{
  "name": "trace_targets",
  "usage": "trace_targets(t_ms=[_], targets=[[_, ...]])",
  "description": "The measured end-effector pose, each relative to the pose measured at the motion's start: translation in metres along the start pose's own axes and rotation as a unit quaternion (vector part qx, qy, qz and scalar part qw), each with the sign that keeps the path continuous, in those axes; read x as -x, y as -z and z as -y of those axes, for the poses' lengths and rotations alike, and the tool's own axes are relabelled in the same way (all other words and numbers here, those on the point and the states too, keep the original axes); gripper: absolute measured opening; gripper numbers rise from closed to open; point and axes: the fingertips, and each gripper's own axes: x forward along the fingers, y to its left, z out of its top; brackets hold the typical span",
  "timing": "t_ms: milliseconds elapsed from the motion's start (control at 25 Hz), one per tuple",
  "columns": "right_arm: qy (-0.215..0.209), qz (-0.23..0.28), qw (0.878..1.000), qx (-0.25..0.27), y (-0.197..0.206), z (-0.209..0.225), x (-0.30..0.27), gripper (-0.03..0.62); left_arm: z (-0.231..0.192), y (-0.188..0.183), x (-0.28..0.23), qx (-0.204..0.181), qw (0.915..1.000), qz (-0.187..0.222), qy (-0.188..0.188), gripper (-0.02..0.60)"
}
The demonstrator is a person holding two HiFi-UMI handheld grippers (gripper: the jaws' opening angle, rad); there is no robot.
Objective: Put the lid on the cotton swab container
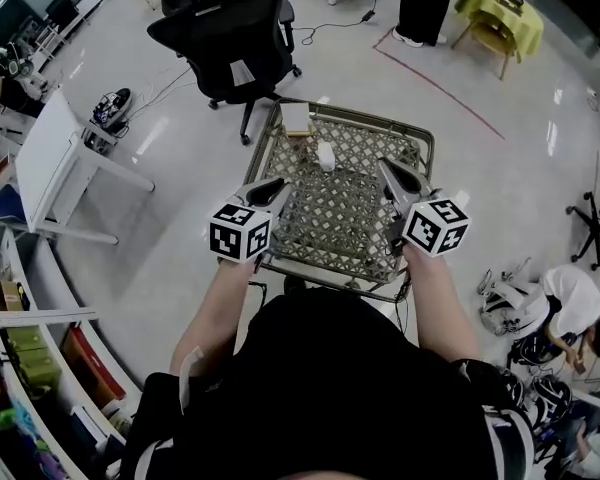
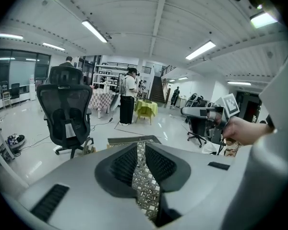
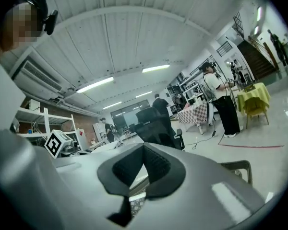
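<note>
We are at the very start: both grippers hover over the near edge of the lattice-topped worktop (image 1: pixel 355 223) and neither holds anything. The left gripper (image 1: pixel 278 184) has its jaws only slightly apart, with a thin strip of the lattice showing between them. The right gripper (image 1: pixel 386 167) has its jaws pressed together at the tips and is empty. What we take for the cotton swab container (image 1: pixel 325 155) is a small, pale, upright thing standing toward the far side of the worktop, well apart from both grippers. Just beyond it, at the far edge, lies a flat pale square piece (image 1: pixel 296 118) that may be the lid, though from here it is too small for us to be sure. To do this step well, we would spread one gripper wide before reaching, come down on the flat piece across its edges and lift it level. The container looks light and easy to tip, so we judge that the other gripper should steady it low on its body while the lid is lowered squarely on top.
</note>
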Motion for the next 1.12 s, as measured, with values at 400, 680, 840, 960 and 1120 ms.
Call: trace_targets(t_ms=[400, 680, 840, 960, 1120], targets=[[0.001, 0.048, 0.997, 0.068, -0.056, -0.041, 0.015, 0.009, -0.015, -0.072, 0.051, -0.076, 0.9939, 0.08, -0.004, 0.054], [-0.003, 0.07, 0.991, 0.113, -0.077, -0.053, 0.031, 0.009, -0.031, -0.099, 0.073, -0.073, 0.9868, 0.142, -0.027, 0.041], [0.002, 0.074, 0.991, 0.108, -0.08, -0.05, 0.032, 0.009, -0.035, -0.107, 0.085, -0.065, 0.9818, 0.173, -0.042, 0.035], [-0.003, 0.072, 0.992, 0.106, -0.078, -0.052, 0.028, 0.009, -0.034, -0.106, 0.085, -0.063, 0.98, 0.183, -0.045, 0.034], [-0.013, 0.061, 0.991, 0.114, -0.069, -0.057, 0.021, 0.009, -0.035, -0.095, 0.078, -0.057, 0.9827, 0.172, -0.039, 0.034]])
